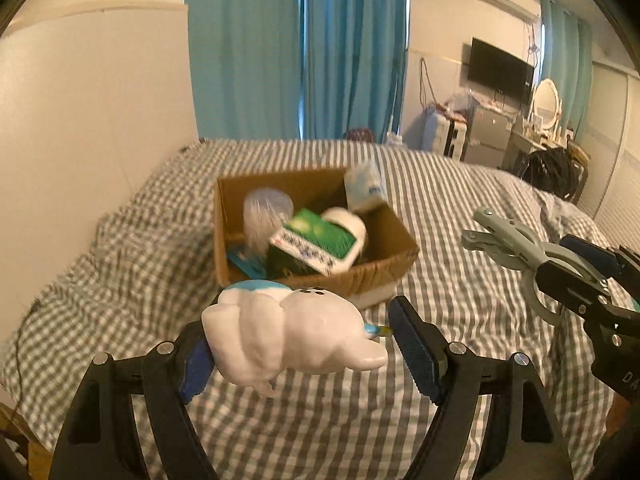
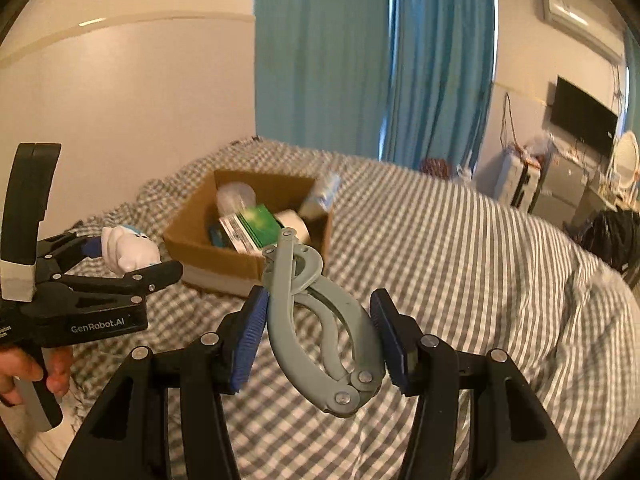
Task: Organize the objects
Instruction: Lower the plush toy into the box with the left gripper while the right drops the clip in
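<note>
my left gripper held a glossy white figurine with a blue patch on its far side, up in the air above the checked bedspread. the figurine pressed against my left pad, while a small gap showed between it and the right pad. just beyond it sat an open cardboard box on the bed, holding a green and white carton, a white bottle, a clear plastic tub and a pale blue and white pack leaning on the far corner. off to the right, my right gripper clamped a grey hinged tool, its tips pointing left. blue curtains hung behind the bed.
</note>
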`<state>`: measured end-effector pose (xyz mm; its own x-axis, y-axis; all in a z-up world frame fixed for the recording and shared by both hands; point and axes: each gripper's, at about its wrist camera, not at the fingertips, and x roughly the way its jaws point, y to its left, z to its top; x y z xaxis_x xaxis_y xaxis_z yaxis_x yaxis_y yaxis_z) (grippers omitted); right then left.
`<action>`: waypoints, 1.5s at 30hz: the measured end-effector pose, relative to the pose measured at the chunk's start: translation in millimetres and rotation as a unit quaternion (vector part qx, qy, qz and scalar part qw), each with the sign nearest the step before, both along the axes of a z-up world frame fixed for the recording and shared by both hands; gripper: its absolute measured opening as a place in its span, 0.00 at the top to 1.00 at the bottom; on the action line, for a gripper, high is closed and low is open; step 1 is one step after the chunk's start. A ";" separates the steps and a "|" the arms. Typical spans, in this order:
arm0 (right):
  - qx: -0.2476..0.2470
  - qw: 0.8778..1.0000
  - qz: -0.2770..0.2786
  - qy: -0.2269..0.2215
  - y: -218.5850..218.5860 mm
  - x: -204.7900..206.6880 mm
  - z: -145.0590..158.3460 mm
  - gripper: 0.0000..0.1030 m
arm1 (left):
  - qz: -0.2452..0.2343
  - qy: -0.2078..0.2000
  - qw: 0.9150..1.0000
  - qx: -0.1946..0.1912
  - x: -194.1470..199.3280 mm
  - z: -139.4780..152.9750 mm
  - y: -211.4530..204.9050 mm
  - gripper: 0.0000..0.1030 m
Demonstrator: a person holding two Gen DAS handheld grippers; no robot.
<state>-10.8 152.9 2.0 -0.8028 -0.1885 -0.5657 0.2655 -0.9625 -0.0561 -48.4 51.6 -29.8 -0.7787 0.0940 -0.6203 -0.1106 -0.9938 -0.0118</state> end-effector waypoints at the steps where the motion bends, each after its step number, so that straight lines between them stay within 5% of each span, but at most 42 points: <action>1: 0.001 1.000 0.003 0.006 -3.1 -0.4 5.0 0.48 | 0.001 0.006 1.000 -0.001 -1.4 5.5 -0.5 0.21; 17: -0.016 0.998 0.031 0.057 -33.9 -87.3 53.1 0.48 | 0.031 0.032 0.999 -0.008 -89.6 30.3 -26.5 0.21; 32: -0.014 0.999 0.047 -0.016 -66.6 -197.3 -13.7 0.49 | 0.018 -0.014 1.000 -0.018 -164.3 -33.9 -27.1 0.21; 45: -0.028 0.998 0.035 -0.038 -73.1 -216.9 -27.9 0.49 | 0.013 -0.034 0.999 -0.028 -169.1 -39.2 -31.4 0.19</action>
<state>-227.7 79.8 -25.9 -0.7413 -0.2760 -0.6118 0.3346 -0.9422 0.0197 -217.5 20.2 -69.0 -0.7368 0.0380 -0.6750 -0.0857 -0.9956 0.0376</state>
